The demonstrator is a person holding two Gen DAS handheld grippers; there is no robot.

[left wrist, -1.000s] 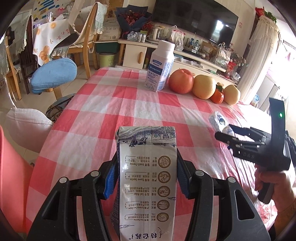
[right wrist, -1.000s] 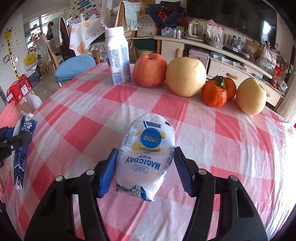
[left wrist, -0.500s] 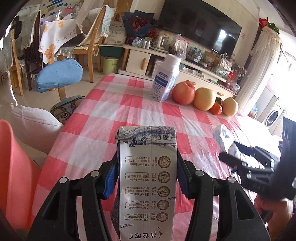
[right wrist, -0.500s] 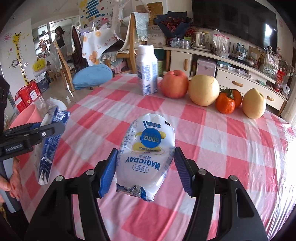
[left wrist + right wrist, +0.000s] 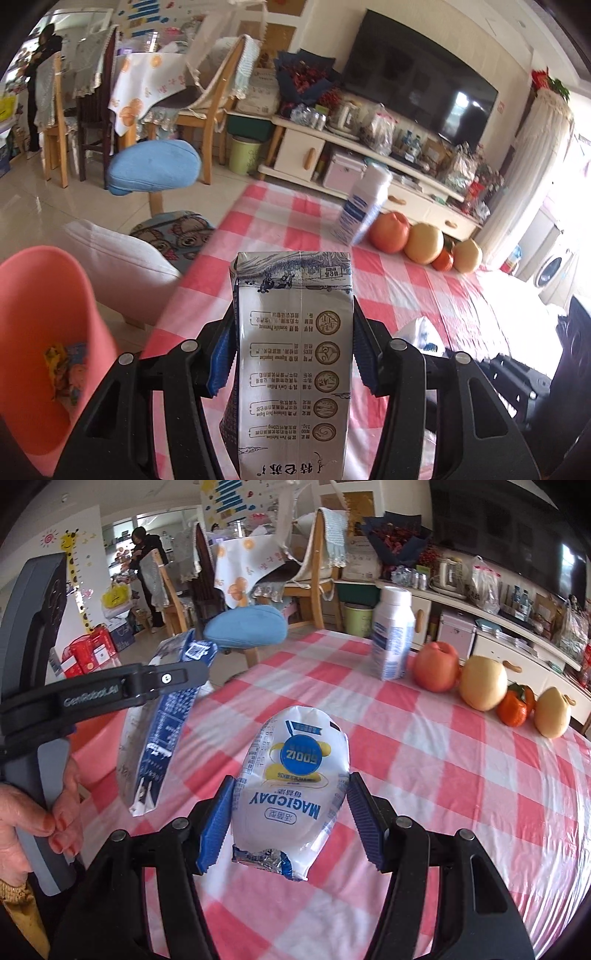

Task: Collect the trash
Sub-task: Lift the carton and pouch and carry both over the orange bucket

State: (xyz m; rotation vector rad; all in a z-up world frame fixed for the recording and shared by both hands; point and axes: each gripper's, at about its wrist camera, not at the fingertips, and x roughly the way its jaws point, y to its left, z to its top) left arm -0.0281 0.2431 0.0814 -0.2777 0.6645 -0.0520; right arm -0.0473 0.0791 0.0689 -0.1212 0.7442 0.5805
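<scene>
Left wrist view: the left tongs (image 5: 293,354) are clenched on a flattened milk carton (image 5: 293,365), blue pads pressed against its two narrow sides so it stands straight out along the fingers. It is carried clear of the surface (image 5: 295,229), over that surface's left edge, and I judge this is because the pink bin (image 5: 44,325) sits just beyond that edge, lower down, with some wrappers already inside (a sensible place for the carton to go). The tongs point forward and slightly down, angled toward the bin side.

In the right wrist view the right tongs (image 5: 290,821) grip a white yogurt pouch (image 5: 291,786) around its lower half, its crimped end hanging toward the camera. The pouch is lifted above the checked cloth near the front edge, not resting on it. The person's left hand (image 5: 33,812) wraps the grey handle at the left of that view, holding the carton tilted out past the edge, ahead of the pouch.

A white bottle (image 5: 392,633) stands upright by the far edge, beside a row of fruit (image 5: 480,685); the bottle may also be trash, though I cannot tell whether it is empty.
</scene>
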